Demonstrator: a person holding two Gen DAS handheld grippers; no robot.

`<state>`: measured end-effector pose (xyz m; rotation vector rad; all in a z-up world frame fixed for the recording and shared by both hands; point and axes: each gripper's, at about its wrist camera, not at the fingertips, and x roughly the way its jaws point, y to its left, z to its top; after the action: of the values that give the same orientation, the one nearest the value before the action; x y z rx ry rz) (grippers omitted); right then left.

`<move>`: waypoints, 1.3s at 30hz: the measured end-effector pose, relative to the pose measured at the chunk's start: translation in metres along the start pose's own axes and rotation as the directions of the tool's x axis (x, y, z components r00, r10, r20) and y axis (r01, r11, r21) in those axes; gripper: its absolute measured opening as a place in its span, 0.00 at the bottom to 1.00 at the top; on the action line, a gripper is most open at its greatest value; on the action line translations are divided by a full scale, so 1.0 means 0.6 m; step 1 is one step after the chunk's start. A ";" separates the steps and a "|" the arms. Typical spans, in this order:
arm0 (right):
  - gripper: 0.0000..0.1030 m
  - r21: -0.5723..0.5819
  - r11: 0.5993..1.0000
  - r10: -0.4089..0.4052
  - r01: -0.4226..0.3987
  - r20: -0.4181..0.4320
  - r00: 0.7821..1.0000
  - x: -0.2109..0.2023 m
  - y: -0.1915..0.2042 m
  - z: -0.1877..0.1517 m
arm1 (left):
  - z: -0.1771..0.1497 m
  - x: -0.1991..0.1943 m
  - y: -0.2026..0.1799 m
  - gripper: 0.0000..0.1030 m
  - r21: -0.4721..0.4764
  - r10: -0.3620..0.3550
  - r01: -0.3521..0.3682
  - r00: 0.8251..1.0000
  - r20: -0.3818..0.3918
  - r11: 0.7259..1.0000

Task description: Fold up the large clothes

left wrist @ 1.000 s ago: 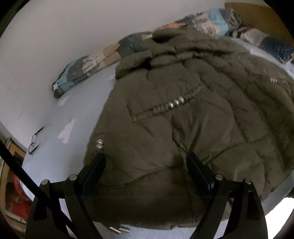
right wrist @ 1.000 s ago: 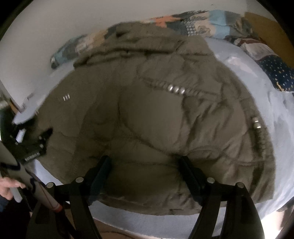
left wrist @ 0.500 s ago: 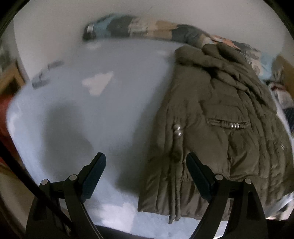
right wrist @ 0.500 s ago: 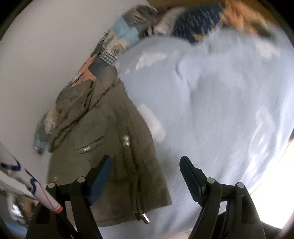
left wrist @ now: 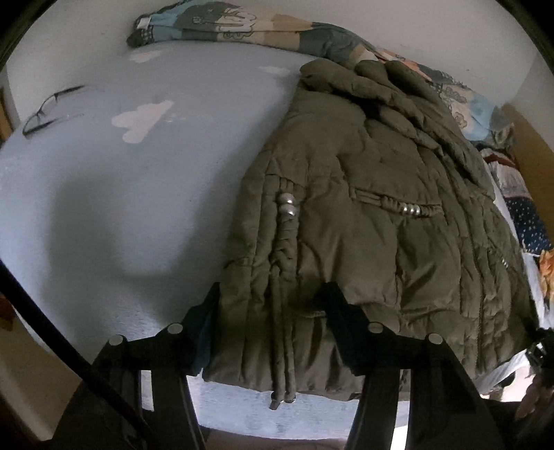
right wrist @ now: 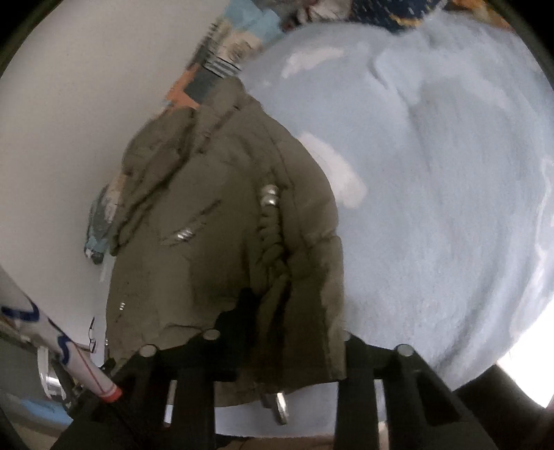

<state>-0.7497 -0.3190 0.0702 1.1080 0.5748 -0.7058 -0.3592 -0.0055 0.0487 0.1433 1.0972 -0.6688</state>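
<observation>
An olive-green quilted jacket lies flat on a pale blue bed, hood toward the wall. It also shows in the right wrist view. My left gripper is open, its fingers astride the jacket's near left hem by the braided cord with silver beads. My right gripper is open, its fingers astride the jacket's near right hem by its braided cord. Whether the pads touch the cloth is unclear.
The blue sheet with white cloud prints stretches left of the jacket and right of it. Eyeglasses lie at the far left. A patterned quilt runs along the white wall. The bed's near edge is just under both grippers.
Both grippers swung outward from the jacket's middle, left to its left edge, right to its right edge. They then closed in on the hem corners. Jaw gaps look narrower than before.
</observation>
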 end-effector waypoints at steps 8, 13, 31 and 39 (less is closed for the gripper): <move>0.47 0.087 0.996 -0.002 0.005 -0.029 1.000 0.013 -0.027 0.002 | -0.017 0.006 0.054 0.68 -0.169 -0.094 0.087 0.995 -0.038 0.982; 0.60 0.128 0.992 0.021 -0.014 -0.056 0.998 0.032 -0.032 -0.010 | -0.024 0.014 0.053 0.68 -0.224 -0.181 0.168 0.983 -0.038 0.960; 0.29 -0.144 0.985 -0.096 0.092 -0.023 0.995 0.065 0.053 -0.025 | -0.028 0.017 -0.076 0.56 0.167 0.102 -0.120 0.989 0.109 0.979; 0.31 -0.018 1.000 -0.005 0.004 -0.037 0.999 0.067 0.017 -0.024 | -0.031 0.031 -0.058 0.71 0.087 0.089 -0.100 0.989 0.118 0.991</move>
<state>-0.7167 -0.3115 0.0420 1.1052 0.6149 -0.6836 -0.3881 -0.0334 0.0317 0.2326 0.9440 -0.6353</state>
